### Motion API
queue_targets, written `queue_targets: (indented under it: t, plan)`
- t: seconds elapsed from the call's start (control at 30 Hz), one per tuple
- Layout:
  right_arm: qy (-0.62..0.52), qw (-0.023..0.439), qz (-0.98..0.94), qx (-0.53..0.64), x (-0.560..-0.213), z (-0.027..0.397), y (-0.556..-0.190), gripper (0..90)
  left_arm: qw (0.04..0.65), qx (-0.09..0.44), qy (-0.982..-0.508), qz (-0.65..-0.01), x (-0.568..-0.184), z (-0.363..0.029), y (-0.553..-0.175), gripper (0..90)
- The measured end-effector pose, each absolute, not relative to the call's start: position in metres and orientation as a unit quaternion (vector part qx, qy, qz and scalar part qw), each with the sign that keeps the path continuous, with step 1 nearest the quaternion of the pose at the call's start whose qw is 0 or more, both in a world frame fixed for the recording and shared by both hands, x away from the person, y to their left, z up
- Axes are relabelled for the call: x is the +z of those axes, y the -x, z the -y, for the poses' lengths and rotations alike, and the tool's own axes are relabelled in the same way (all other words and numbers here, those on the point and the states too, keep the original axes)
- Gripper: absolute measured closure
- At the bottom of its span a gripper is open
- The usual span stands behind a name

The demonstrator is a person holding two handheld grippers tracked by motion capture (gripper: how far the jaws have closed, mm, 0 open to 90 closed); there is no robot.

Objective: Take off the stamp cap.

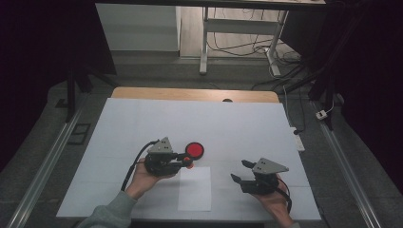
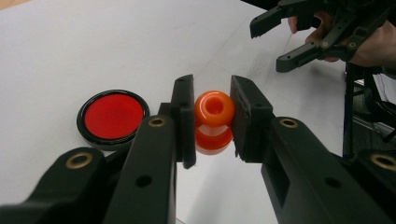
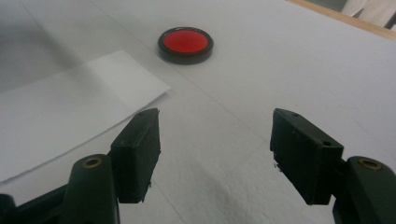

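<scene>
Two grippers are in play, and I read them as doing different jobs. My left gripper point(image 2: 213, 116) is clamped on an orange stamp point(image 2: 214, 120), a small waisted plastic piece with a hollow top, pinched across its middle between the pads so that its end stays free. I judge that grip is chosen so the free end can be pressed down. Just to the left of those jaws, close beside the stamp, lies the red ink pad point(image 2: 112, 116), a round black-rimmed dish flat on the table point(image 1: 142, 123); that nearness suggests inking is the step in hand.

A white sheet of paper point(image 1: 195, 189) lies below and to the right of my left gripper in the high view, between the two hands, likely placed there to take the print.

My right gripper point(image 3: 215, 158) holds nothing: its jaws stand wide apart over bare table, with the paper's corner off to their left and the ink pad farther ahead. I would guess it waits to steady the sheet
</scene>
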State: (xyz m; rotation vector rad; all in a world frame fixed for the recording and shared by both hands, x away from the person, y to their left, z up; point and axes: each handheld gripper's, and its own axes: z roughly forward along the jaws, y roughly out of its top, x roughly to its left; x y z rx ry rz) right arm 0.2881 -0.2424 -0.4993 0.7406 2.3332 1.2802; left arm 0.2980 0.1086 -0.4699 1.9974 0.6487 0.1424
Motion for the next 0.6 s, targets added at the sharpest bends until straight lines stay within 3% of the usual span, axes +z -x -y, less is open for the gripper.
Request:
queue_targets:
  t: [0.6]
  plan:
    - [-0.226,0.173,-0.843,0.457,-0.498,0.207,-0.286,33.8,0.494,0.058,-0.825,-0.270,-0.471,-0.109,-0.300,72.2]
